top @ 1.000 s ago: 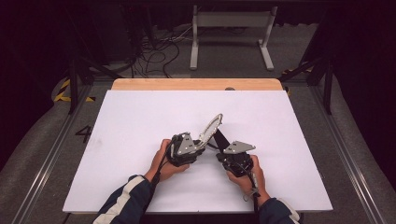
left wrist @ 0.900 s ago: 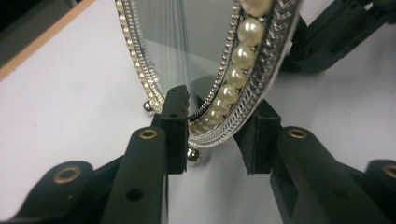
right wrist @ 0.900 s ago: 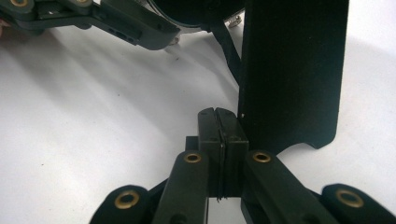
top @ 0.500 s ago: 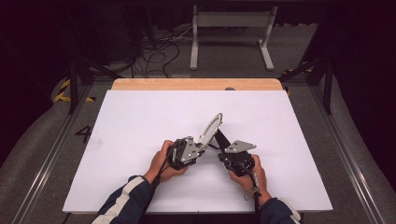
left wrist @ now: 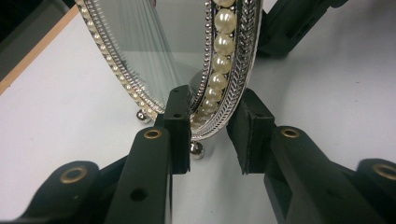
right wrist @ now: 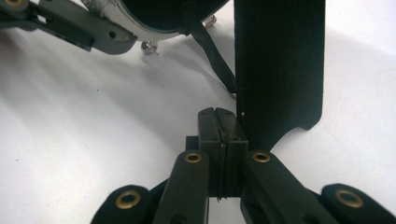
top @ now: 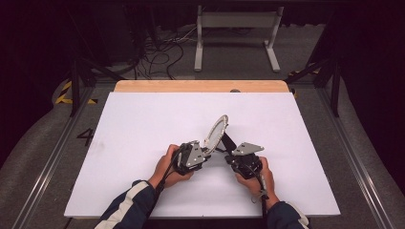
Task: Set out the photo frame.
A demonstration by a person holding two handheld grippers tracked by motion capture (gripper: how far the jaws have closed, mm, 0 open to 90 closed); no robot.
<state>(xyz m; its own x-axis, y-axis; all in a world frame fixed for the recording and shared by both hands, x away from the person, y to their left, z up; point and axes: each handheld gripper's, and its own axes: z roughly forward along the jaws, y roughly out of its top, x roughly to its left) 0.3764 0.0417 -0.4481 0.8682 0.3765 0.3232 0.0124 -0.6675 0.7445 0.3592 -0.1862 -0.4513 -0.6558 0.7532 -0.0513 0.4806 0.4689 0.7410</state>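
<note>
Here, my left gripper (left wrist: 210, 135) straddles the lower rim of the oval pearl-framed mirror (left wrist: 187, 56), which stands tilted near the middle of the white table (top: 143, 124). The jaws have just been closing; one pad touches the frame, the other stands just clear. My right gripper (right wrist: 222, 128) is pressed fully together against the mirror's black back stand (right wrist: 280, 70).
</note>
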